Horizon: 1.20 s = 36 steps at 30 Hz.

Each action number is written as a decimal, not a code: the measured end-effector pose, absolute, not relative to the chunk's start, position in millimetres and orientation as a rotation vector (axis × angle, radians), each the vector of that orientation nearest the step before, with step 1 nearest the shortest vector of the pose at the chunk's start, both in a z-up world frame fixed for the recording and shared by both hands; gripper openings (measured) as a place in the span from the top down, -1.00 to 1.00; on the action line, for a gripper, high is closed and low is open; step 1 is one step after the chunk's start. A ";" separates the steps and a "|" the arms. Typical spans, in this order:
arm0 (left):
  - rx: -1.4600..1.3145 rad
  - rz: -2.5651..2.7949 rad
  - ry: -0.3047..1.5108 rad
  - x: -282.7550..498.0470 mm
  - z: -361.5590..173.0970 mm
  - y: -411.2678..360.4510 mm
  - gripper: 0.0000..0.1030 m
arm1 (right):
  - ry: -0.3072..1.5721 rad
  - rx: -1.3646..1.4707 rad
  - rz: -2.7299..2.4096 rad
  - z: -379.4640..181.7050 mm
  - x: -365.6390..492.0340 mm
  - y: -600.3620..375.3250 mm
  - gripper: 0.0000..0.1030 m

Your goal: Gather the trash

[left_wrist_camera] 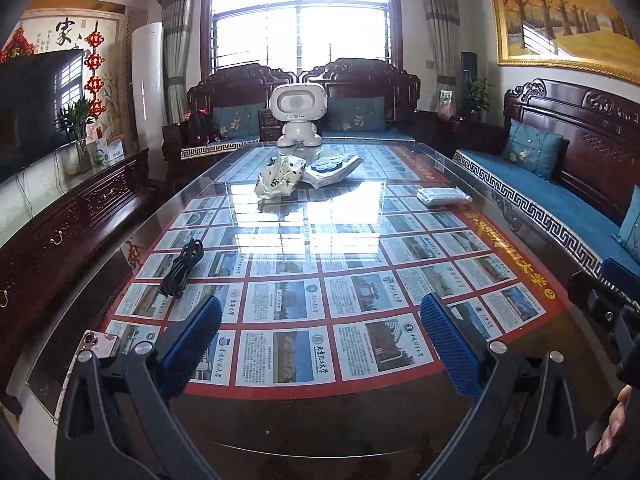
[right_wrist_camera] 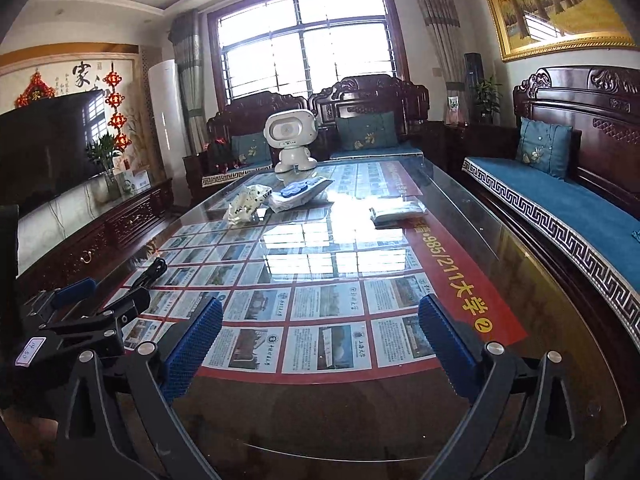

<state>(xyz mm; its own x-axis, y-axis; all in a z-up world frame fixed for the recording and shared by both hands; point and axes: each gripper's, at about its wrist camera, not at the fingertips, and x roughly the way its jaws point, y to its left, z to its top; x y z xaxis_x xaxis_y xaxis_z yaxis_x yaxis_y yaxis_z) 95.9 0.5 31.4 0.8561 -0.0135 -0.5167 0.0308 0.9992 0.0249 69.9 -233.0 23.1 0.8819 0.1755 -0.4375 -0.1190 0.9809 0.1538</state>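
A crumpled white bag with dark print (left_wrist_camera: 278, 180) (right_wrist_camera: 246, 203) lies on the far half of the glass-topped table (left_wrist_camera: 400, 392) (right_wrist_camera: 540, 280). Beside it lies a flat white and blue wrapper (left_wrist_camera: 332, 168) (right_wrist_camera: 298, 194). A flat white packet (left_wrist_camera: 442, 195) (right_wrist_camera: 398, 212) lies toward the right edge. My left gripper (left_wrist_camera: 320, 340) is open and empty above the near end of the table. My right gripper (right_wrist_camera: 320, 340) is open and empty, level with it; the left gripper's body (right_wrist_camera: 80, 320) shows at its left.
A white toy robot (left_wrist_camera: 298, 114) (right_wrist_camera: 290, 140) stands at the table's far end. A coiled black cable (left_wrist_camera: 182, 266) and a phone (left_wrist_camera: 98, 344) lie at the near left. Carved wooden sofas stand behind and to the right (left_wrist_camera: 560, 184); a TV cabinet (left_wrist_camera: 60, 232) runs along the left.
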 end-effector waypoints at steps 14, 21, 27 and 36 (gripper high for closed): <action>-0.019 -0.101 0.598 106.9 15.9 -9.9 -0.92 | 0.577 0.101 0.142 -11.0 85.3 -235.7 -0.84; -0.018 -0.102 0.585 106.5 20.0 -13.5 -0.92 | 0.574 0.101 0.150 -8.8 82.0 -236.7 -0.84; 0.025 -0.099 0.573 103.1 21.3 -22.0 -0.92 | 0.584 0.118 0.152 -11.0 80.5 -240.8 -0.84; 0.101 -0.002 0.549 96.1 22.5 -33.6 -0.92 | 0.599 0.142 0.152 -16.4 79.4 -245.2 -0.84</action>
<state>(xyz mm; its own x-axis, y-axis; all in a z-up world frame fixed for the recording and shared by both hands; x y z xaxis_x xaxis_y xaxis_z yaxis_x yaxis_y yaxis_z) 96.1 -33.6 22.5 0.8531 0.0251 -0.5211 0.0287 0.9951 0.0949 79.4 -245.2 -16.4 0.8153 0.1832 -0.5493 -0.1008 0.9791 0.1768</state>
